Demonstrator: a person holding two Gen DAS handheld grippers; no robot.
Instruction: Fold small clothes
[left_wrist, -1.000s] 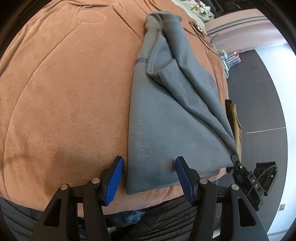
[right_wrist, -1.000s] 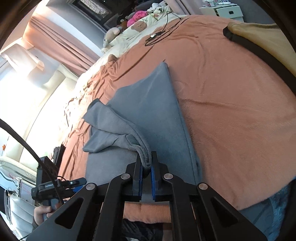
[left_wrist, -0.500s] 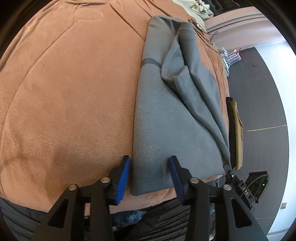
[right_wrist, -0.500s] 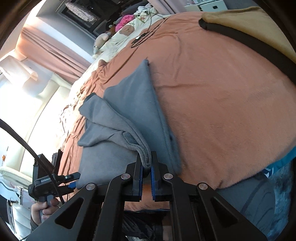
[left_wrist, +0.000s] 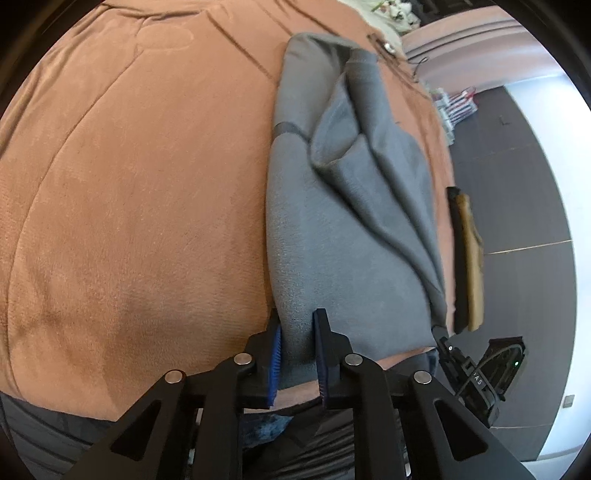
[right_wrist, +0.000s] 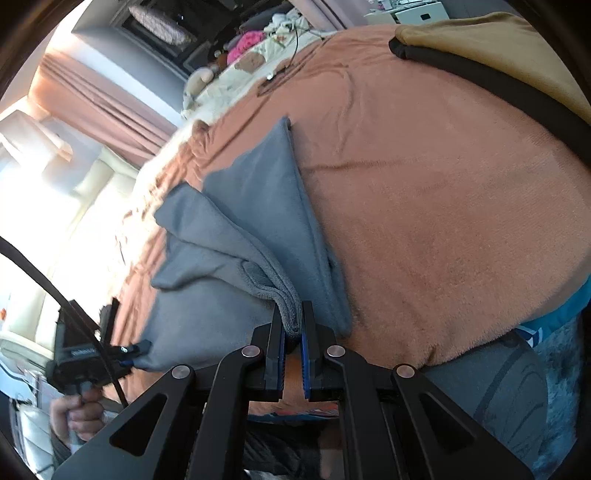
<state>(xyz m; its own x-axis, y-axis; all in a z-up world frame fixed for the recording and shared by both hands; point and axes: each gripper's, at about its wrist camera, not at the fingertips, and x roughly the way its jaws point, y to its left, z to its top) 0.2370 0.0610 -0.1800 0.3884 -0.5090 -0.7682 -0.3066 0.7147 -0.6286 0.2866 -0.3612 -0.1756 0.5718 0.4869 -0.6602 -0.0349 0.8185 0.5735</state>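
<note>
Grey garment (left_wrist: 343, 229) lies lengthwise on the rust-brown bedspread (left_wrist: 129, 206), partly folded, running from 6 toward 12 o'clock in the left wrist view. Left gripper (left_wrist: 297, 354), jaws just closing, now pinches the garment's near corner between its blue pads (left_wrist: 275, 354). Right gripper (right_wrist: 292, 332) is clenched on a bunched hem of the garment (right_wrist: 229, 258) at 6 o'clock. A tan and black garment (right_wrist: 491, 48) sits at 1 o'clock, apart.

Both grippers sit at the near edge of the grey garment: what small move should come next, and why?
Probably lift both corners together and carry them away across the bed. The left gripper, jaws just closing, pinches the grey garment at one near corner; the right gripper is shut on the other.
</note>
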